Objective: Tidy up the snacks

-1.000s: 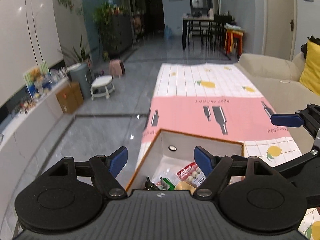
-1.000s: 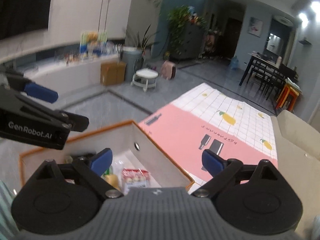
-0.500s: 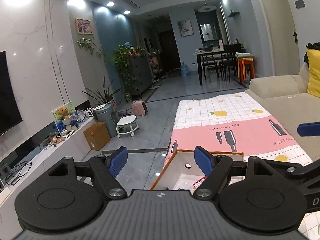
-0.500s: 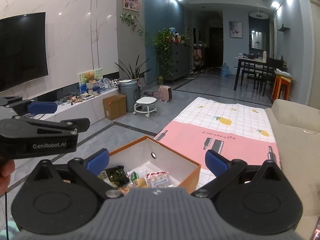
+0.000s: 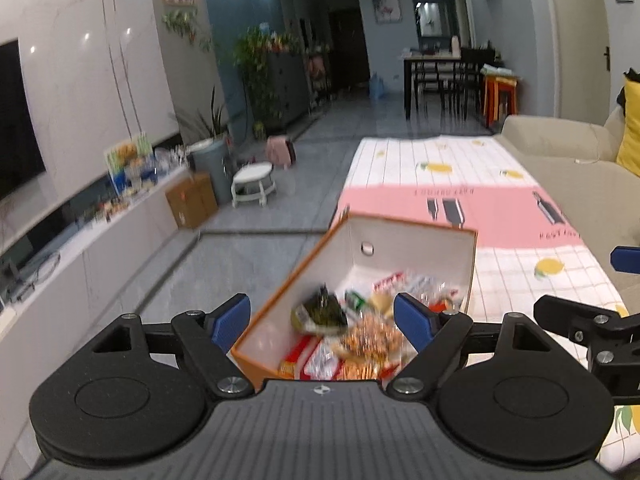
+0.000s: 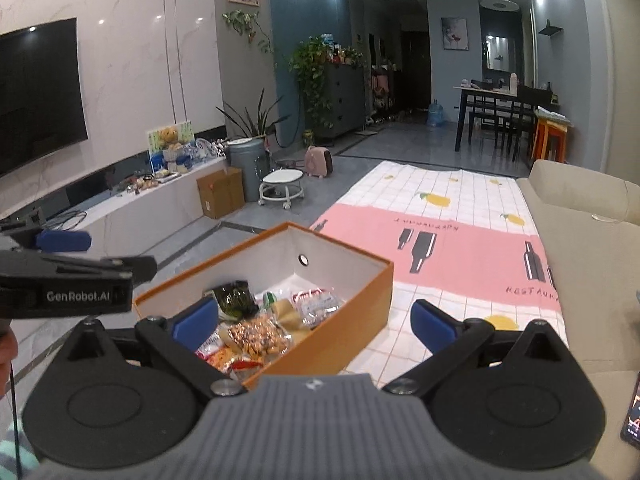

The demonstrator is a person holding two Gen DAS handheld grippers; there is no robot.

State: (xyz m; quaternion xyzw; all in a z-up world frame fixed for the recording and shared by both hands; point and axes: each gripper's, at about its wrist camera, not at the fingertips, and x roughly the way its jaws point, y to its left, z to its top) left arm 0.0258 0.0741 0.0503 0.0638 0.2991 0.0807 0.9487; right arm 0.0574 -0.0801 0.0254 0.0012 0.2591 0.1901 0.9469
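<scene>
Left wrist view: orange box (image 5: 280, 300) of stiff card, white inside, round hole in the far wall, seen blurred.
Right wrist view: same box (image 6: 344, 320) sharp, rectangular, sitting on the near corner of the tablecloth (image 6: 472, 248).
Snacks: crinkly shiny packets (image 6: 256, 336) heaped in the box; one dark green packet (image 6: 236, 298), one red-and-white packet (image 6: 316, 300), golden biscuits in clear film.
Left gripper (image 5: 322, 322): black frame, blue pads, jaws opening, held above the box's near end, nothing pressed between the pads.
Right gripper (image 6: 314, 322): spread wide and empty, above the box's near right wall; left tool's black arm visible at the left edge.
Surface: cloth with white grid, lemon prints and a pink band with bottle shapes.
Room: glossy grey tile floor (image 6: 240, 224), marble-look wall with a dark television (image 6: 36, 92), beige sofa (image 6: 588, 240) beside the cloth, leafy plants, dining table far back.
</scene>
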